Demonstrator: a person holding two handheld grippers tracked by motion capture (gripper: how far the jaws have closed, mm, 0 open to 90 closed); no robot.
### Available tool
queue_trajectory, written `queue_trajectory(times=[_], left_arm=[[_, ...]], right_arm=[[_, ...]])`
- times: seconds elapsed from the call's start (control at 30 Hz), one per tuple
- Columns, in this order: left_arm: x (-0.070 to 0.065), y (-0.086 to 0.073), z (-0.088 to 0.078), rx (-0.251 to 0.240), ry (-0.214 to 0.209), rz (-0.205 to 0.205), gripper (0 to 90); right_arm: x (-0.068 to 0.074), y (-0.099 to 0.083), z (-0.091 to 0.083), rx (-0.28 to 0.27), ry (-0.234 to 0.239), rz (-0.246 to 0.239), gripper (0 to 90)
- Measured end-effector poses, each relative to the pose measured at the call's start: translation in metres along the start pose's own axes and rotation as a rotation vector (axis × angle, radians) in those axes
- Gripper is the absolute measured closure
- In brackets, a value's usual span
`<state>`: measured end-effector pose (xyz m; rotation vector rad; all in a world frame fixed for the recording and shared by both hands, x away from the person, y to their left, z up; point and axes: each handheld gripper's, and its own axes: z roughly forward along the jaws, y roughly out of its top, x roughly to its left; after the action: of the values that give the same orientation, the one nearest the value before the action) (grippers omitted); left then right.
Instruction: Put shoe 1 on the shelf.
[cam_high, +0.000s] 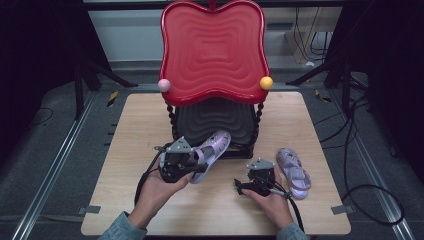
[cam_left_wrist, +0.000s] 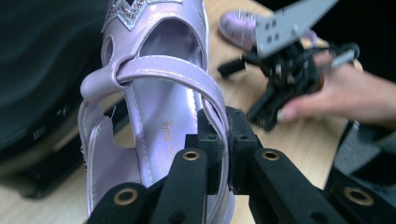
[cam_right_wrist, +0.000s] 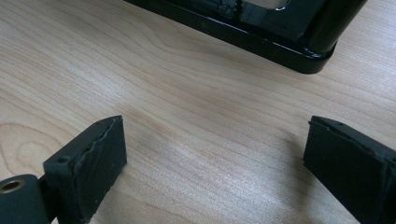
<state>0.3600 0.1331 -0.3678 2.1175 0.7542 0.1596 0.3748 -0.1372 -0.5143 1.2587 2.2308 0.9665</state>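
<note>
Sandal (cam_left_wrist: 154, 116) hung off the table, side strap pinched in left gripper (cam_left_wrist: 219, 144), toe near the rack's black lower shelf (cam_high: 215, 117). Right gripper (cam_right_wrist: 215, 154) rested wide, empty. Carry step; next likely calls for shelf placement.

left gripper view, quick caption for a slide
Left tool clamped on the side strap of a lilac sandal, lower black tray beside it.
</note>
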Motion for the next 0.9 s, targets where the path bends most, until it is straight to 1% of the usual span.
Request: queue_trajectory(times=[0.07, 0.1, 0.13, 0.17, 0.23, 0.27, 0.3, 0.33, 0.37, 0.4, 0.43, 0.47, 0.5, 0.53, 0.57, 0.6, 0.63, 0.67, 0.7, 0.8, 0.83, 0.9], left_arm=[[-0.002, 0.005, 0.003, -0.03, 0.013, 0.004, 86.2], [-0.003, 0.007, 0.005, -0.048, 0.016, -0.001, 86.2], [-0.003, 0.007, 0.005, -0.048, 0.016, -0.001, 86.2], [-0.003, 0.012, 0.008, -0.086, 0.018, -0.012, 86.2], [-0.002, 0.016, 0.011, -0.124, 0.027, -0.023, 86.2], [-0.002, 0.016, 0.011, -0.124, 0.027, -0.023, 86.2], [-0.001, 0.018, 0.014, -0.151, 0.043, -0.032, 86.2], [-0.001, 0.018, 0.014, -0.151, 0.043, -0.032, 86.2], [0.002, 0.019, 0.017, -0.18, 0.058, -0.048, 86.2], [0.002, 0.019, 0.017, -0.18, 0.058, -0.048, 86.2], [0.005, 0.021, 0.018, -0.205, 0.075, -0.059, 86.2], [0.005, 0.021, 0.018, -0.205, 0.075, -0.059, 86.2], [0.008, 0.021, 0.019, -0.234, 0.091, -0.073, 86.2], [0.008, 0.021, 0.019, -0.234, 0.091, -0.073, 86.2], [0.011, 0.022, 0.02, -0.257, 0.1, -0.089, 86.2], [0.011, 0.022, 0.02, -0.257, 0.1, -0.089, 86.2], [0.014, 0.022, 0.021, -0.279, 0.111, -0.102, 86.2], [0.014, 0.022, 0.021, -0.279, 0.111, -0.102, 86.1], [0.016, 0.021, 0.022, -0.293, 0.118, -0.111, 86.2], [0.016, 0.022, 0.024, -0.316, 0.128, -0.118, 86.1], [0.016, 0.022, 0.024, -0.316, 0.128, -0.118, 86.1], [0.016, 0.023, 0.026, -0.348, 0.135, -0.125, 86.1]], right_arm=[[0.0, 0.0, 0.0, -0.002, -0.001, -0.004, 6.1], [0.0, 0.0, 0.0, -0.002, -0.001, -0.003, 6.1], [0.0, 0.0, 0.0, -0.002, -0.001, -0.003, 6.1], [0.0, 0.0, 0.0, -0.002, -0.001, -0.003, 6.1], [0.0, 0.0, 0.0, -0.002, -0.001, -0.003, 6.1], [0.0, 0.0, 0.0, -0.002, -0.001, -0.003, 6.1], [0.0, 0.0, 0.0, -0.002, -0.001, -0.003, 6.1], [0.0, 0.0, 0.0, -0.002, -0.001, -0.003, 6.1], [0.0, 0.0, 0.0, -0.002, -0.001, -0.003, 6.1], [0.0, 0.0, 0.0, -0.002, -0.001, -0.003, 6.1], [0.0, 0.0, 0.0, -0.002, -0.001, -0.003, 6.1], [0.0, 0.0, 0.0, -0.002, -0.001, -0.003, 6.1], [0.0, 0.0, 0.0, -0.002, -0.001, -0.003, 6.1], [0.0, 0.0, 0.0, -0.002, -0.001, -0.003, 6.1], [0.0, 0.0, 0.0, -0.002, -0.001, -0.003, 6.1], [0.0, 0.0, 0.0, -0.002, -0.001, -0.003, 6.1], [0.0, 0.0, 0.0, -0.002, -0.001, -0.003, 6.1], [0.0, 0.0, 0.0, -0.002, -0.001, -0.003, 6.1], [0.0, 0.0, 0.0, -0.002, -0.001, -0.003, 6.1], [0.0, 0.0, 0.0, -0.002, -0.001, -0.003, 6.1], [0.0, 0.0, 0.0, -0.002, -0.001, -0.003, 6.1], [0.0, 0.0, 0.0, -0.002, -0.001, -0.003, 6.1]])
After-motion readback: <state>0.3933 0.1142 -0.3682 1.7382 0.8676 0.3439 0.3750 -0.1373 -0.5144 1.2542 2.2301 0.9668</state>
